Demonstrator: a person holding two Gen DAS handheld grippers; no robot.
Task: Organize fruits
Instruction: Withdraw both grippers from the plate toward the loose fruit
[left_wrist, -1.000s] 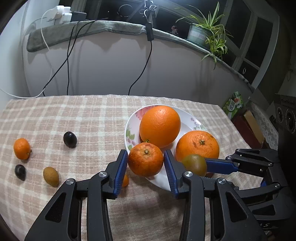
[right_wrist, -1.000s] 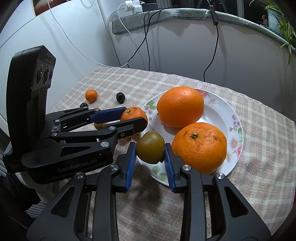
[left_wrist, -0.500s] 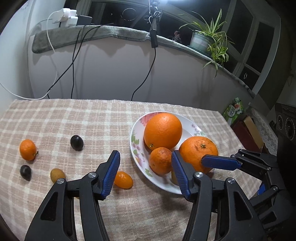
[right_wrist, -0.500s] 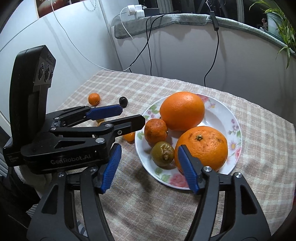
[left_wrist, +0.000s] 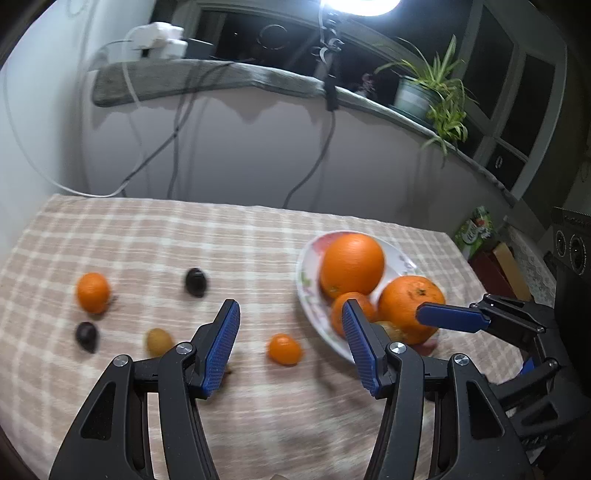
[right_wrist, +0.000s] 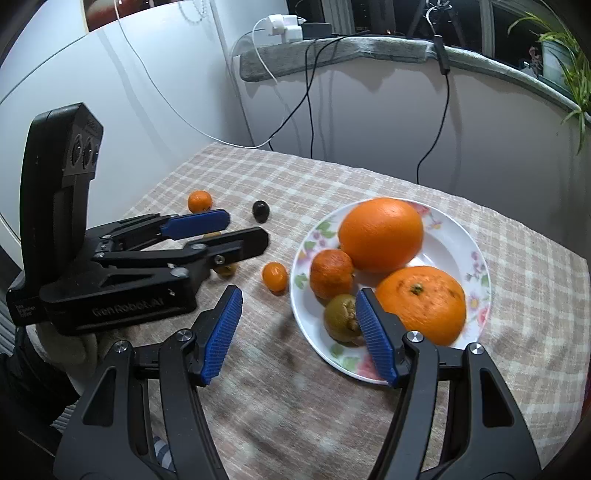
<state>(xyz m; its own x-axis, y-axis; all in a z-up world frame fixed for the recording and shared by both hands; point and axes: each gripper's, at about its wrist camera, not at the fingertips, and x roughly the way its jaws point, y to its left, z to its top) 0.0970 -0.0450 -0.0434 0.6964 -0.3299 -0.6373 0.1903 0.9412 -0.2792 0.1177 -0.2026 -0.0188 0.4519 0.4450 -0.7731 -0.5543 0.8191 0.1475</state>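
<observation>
Fruits sit on a round flowered plate (right_wrist: 476, 258): two big oranges, a small bumpy tangerine (right_wrist: 330, 273) and a green-brown fruit (right_wrist: 340, 317). Smaller ones lie on the checked cloth surface (right_wrist: 295, 184). "GenRobot.AI" marks the left tool (right_wrist: 236, 230). Both tools, left and right (right_wrist: 299, 332), are open and hold nothing.

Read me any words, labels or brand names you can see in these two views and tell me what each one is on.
"GenRobot.AI": embossed on the black body of the left gripper, in the right wrist view.
Small white label on that gripper's rear corner: too small to read.
Green packet beyond the tablecloth: print too blurred to read.
</observation>
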